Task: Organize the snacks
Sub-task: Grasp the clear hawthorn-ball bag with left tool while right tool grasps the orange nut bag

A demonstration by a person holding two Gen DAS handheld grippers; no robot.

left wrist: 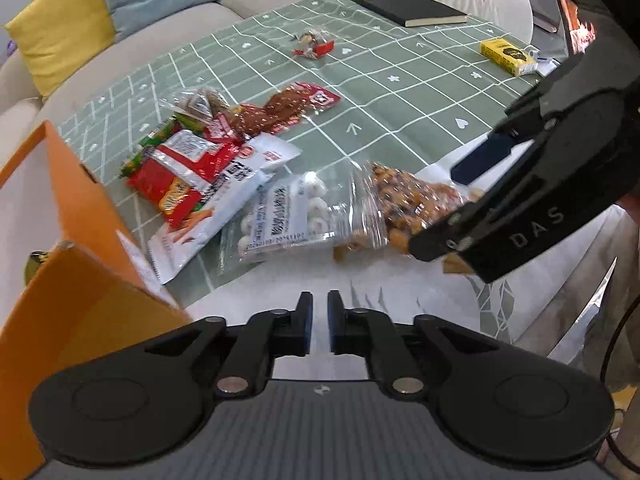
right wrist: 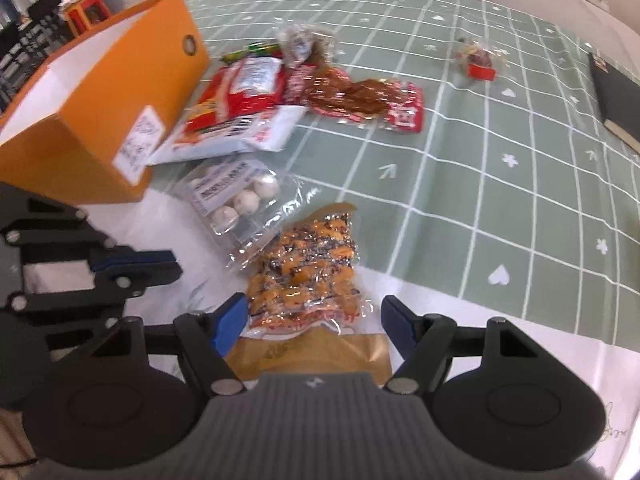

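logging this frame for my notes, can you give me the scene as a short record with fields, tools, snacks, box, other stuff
left tool: nearly shut, holding nothing, beside the orange box
right tool: open, straddling the nut mix bag, not closed on it
nut mix bag: at the cloth's near edge
white candy bag: next to the nut mix bag
orange box: open, beside the snack pile
snack pile: red and white packets overlapping
black notebook: far side of the green grid cloth

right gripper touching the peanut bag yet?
Cannot tell. In the right wrist view the right gripper straddles the peanut bag with open jaws; the left wrist view hides the fingertips behind the bag.
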